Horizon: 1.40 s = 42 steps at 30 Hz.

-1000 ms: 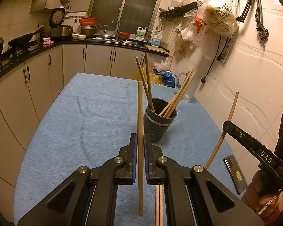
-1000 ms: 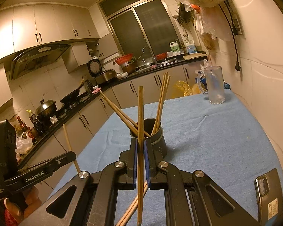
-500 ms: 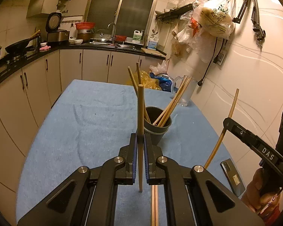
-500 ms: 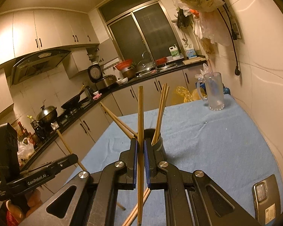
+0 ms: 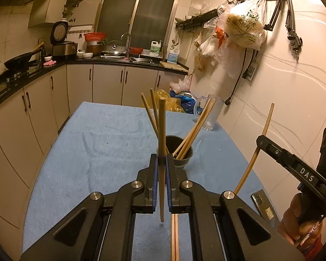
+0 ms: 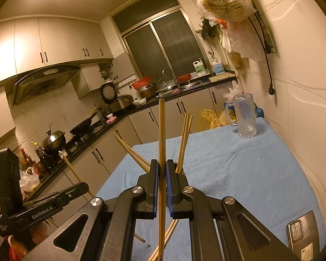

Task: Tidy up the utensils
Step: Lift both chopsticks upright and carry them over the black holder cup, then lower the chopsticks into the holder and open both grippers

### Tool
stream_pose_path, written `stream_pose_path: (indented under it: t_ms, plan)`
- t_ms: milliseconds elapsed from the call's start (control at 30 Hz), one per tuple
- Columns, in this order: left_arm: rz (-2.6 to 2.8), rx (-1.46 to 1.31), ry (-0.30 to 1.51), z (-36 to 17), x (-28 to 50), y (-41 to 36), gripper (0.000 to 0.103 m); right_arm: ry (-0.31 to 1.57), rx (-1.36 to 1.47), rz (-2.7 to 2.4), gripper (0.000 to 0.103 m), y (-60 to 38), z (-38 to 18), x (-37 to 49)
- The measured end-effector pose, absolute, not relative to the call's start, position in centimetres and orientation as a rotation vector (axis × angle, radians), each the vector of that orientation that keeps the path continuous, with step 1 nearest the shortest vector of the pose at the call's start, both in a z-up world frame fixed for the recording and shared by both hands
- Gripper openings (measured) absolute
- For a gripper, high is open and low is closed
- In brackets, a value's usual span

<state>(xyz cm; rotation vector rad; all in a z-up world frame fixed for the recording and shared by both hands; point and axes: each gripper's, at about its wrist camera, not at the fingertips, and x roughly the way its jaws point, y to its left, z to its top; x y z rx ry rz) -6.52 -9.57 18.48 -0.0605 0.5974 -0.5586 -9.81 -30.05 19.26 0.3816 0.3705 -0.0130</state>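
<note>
A dark round holder (image 5: pixel 181 152) stands on the blue cloth with several chopsticks (image 5: pixel 193 128) leaning in it. My left gripper (image 5: pixel 162 158) is shut on one upright wooden chopstick (image 5: pixel 162 130), held above the cloth in front of the holder. My right gripper (image 6: pixel 162 165) is shut on another upright chopstick (image 6: pixel 162 134); its jaws hide the holder, with only the leaning sticks (image 6: pixel 184 139) showing. The right gripper also shows in the left wrist view (image 5: pixel 260 140) at the right. Two loose chopsticks (image 5: pixel 175 235) lie on the cloth under my left gripper.
A phone (image 5: pixel 263 204) lies near the cloth's right edge, also in the right wrist view (image 6: pixel 302 232). A glass mug (image 6: pixel 245 117) stands at the far right corner by the wall. Kitchen cabinets (image 5: pixel 43 100) run along the left and back.
Both grippers have risen and drawn back from the holder, each still holding its chopstick upright. The holder looks smaller and lower in both views.
</note>
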Motion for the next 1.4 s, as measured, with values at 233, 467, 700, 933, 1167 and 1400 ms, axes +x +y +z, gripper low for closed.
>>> stream_pose_path:
  t_ms: [233, 467, 700, 933, 1167, 1400]
  plan:
    - [-0.574, -0.061, 0.576, 19.9, -6.0, -10.0, 0.006, 0.362, 0.398, -0.033, 0.006, -30.7, 19.8, -9.4]
    - [-0.586, -0.059, 0.526, 22.4, -5.2, -10.9, 0.006, 0.332, 0.44, -0.053, 0.006, -32.4, 21.5, -7.9]
    - [-0.592, -0.079, 0.505, 23.9, -3.4, -11.6, 0.006, 0.295, 0.46, -0.071, 0.006, -33.3, 23.1, -6.2]
    - [-0.588, -0.094, 0.49, 25.0, -1.3, -12.4, 0.006, 0.271, 0.479, -0.097, 0.006, -34.2, 23.8, -3.9]
    - [-0.589, -0.122, 0.467, 25.5, 0.8, -13.7, 0.006, 0.229, 0.462, -0.148, 0.006, -34.6, 24.4, -1.2]
    - [-0.582, -0.11, 0.487, 23.7, 2.6, -14.9, 0.006, 0.233, 0.445, -0.162, 0.006, -34.4, 23.1, 1.5]
